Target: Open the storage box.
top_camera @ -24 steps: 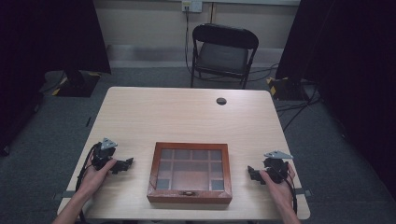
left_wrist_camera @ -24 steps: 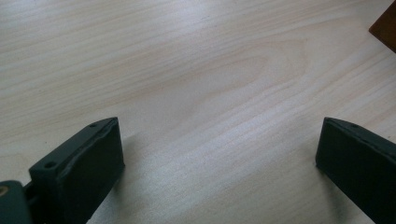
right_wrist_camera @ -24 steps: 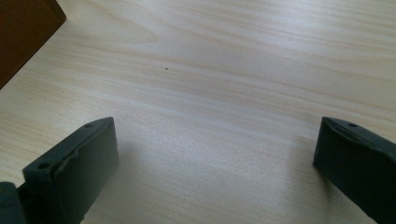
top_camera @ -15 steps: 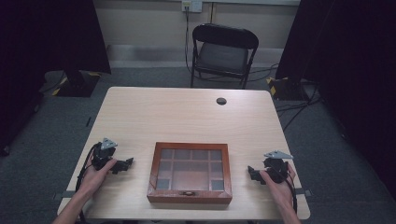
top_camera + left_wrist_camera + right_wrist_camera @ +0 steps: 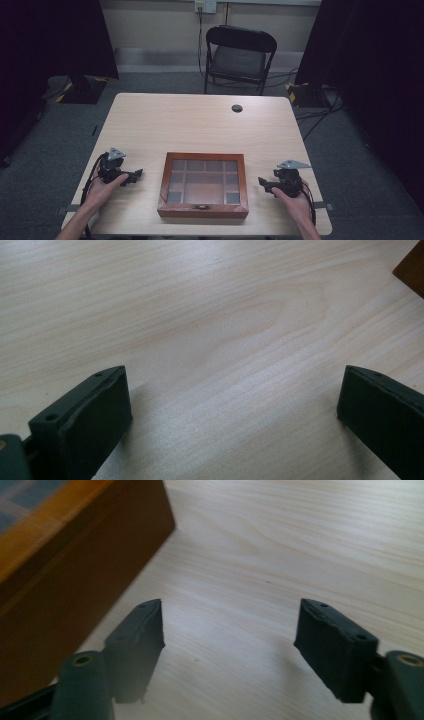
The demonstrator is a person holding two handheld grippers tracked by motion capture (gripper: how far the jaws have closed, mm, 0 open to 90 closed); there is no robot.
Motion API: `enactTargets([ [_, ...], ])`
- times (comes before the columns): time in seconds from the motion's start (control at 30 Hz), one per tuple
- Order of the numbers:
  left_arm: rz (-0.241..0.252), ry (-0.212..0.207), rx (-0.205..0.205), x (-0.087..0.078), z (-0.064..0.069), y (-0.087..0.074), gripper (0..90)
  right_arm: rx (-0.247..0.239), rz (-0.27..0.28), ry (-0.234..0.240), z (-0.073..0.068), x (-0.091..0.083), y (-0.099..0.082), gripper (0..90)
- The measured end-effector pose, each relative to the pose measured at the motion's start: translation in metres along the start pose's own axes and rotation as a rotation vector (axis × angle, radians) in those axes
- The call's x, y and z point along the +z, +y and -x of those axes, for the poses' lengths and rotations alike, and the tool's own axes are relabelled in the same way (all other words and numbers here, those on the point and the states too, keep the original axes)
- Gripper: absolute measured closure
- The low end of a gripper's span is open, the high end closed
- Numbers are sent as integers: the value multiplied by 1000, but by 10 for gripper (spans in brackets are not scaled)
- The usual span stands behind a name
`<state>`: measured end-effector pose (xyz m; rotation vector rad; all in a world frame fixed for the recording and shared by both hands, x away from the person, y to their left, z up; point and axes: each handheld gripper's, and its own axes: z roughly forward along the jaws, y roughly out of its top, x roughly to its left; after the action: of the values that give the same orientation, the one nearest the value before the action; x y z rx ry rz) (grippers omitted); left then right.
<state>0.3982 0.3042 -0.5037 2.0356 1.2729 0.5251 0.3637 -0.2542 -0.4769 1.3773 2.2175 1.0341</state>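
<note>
Table (image 5: 200, 125), light wood grain, rectangular, seen from above; a dark round grommet (image 5: 237, 108) sits near its far edge, right of centre. Left hand (image 5: 100, 190), near-left part of the table, resting on the top and holding the left gripper (image 5: 136, 176); jaws point right toward the box, spread wide with bare wood between them; a grey three-cornered plate (image 5: 116, 153) rides on top and a black cable loops off its left side. In the left gripper view the same gripper (image 5: 230, 405) shows both black jaws far apart, nothing between them, and a brown corner of the box (image 5: 411, 267) at the upper right. Box (image 5: 203, 184), reddish-brown wood, near-centre of the table between the two grippers and apart from both; lid down, glass top showing a grid of compartments, small metal clasp (image 5: 202, 207) on the near side. Right hand (image 5: 292, 197), near-right, holding the right gripper (image 5: 264, 184); jaws point left toward the box, spread, pinching nothing, with a grey plate (image 5: 293, 164) on top. In the right gripper view that gripper (image 5: 227, 625) stands parted over bare wood, the box (image 5: 75, 570) wall just beside its left jaw, not touching. Folding chair (image 5: 239, 57), black, beyond the far edge.
</note>
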Motion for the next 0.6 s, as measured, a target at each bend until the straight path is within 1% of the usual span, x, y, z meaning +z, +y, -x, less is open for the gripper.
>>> enactTargets([
  [0.03, 0, 0, 0, 0, 0, 0, 1, -6, 4, 7, -2, -1, 1, 310],
  [0.07, 0, -1, 0, 0, 0, 0, 1, 0, -2, 16, -5, -2, 2, 320],
  [0.1, 0, -1, 0, 0, 0, 0, 1, 0, -2, 16, -5, -2, 2, 320],
  [0.13, 0, 0, 0, 0, 0, 0, 1, -4, -6, 27, -7, -3, 3, 337],
  [0.17, 0, -1, 0, 0, 0, 0, 1, 2, 0, 53, -12, -5, 5, 353],
  [0.2, 0, -1, 0, 0, 0, 0, 1, -6, 2, 63, -15, -6, 6, 361],
  [0.23, 0, -1, 0, 0, 0, 0, 1, -6, 2, 63, -15, -6, 6, 361],
  [0.3, 0, 0, 0, 0, 0, 0, 1, -7, -15, 68, -22, -7, 10, 375],
  [0.33, 0, -1, 0, 0, 0, 0, 1, -15, -10, 101, -27, -6, 12, 393],
  [0.37, 0, -1, 0, 0, 0, 0, 1, -15, -10, 101, -27, -6, 12, 393],
  [0.4, 0, -1, 0, 0, 0, 0, 1, -24, -9, 122, -33, -6, 16, 418],
  [0.43, 0, -1, 0, 0, 0, 0, 1, -24, -9, 122, -33, -6, 16, 418],
  [0.5, 0, 0, -1, 0, 0, 0, 1, -29, 7, 154, -38, -8, 21, 449],
  [0.53, -2, 0, 2, 0, 0, 0, 0, -44, 21, 151, -44, -10, 24, 493],
  [0.57, -2, -1, 2, 0, 0, 0, 0, -51, 25, 145, -45, -11, 26, 489],
  [0.6, -1, -1, 1, 0, 0, 0, 0, -49, 36, 151, -46, -13, 28, 472],
])
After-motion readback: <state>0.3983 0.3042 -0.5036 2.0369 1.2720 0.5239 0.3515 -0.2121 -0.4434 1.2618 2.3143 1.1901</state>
